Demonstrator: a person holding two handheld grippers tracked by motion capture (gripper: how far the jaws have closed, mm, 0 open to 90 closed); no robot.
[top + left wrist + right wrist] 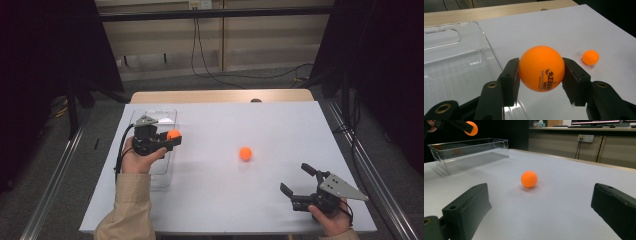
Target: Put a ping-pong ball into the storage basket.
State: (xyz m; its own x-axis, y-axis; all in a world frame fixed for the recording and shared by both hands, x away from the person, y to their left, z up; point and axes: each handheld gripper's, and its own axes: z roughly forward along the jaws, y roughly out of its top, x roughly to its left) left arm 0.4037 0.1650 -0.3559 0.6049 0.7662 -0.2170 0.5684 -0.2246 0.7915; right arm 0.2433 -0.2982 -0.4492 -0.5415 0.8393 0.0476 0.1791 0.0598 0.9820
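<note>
An orange ping-pong ball (541,68) with dark print is pinched between the two black jaws of my left gripper (172,138), which is shut on it. It hangs over the right wall of a clear plastic bin (162,118); the held ball (173,134) shows in the high view too. A second orange ball (245,153) lies on the white table (280,125) near its middle, also seen as a small ball (590,57) and ahead of the right jaws (529,179). My right gripper (298,178) rests low at the front right, open, jaws wide and pointing at that ball.
The clear bin (469,153) stands at the table's left side, nothing visible inside it. A wooden strip (220,96) borders the far edge. Black curtains and metal rails flank the table; cables trail on the floor behind.
</note>
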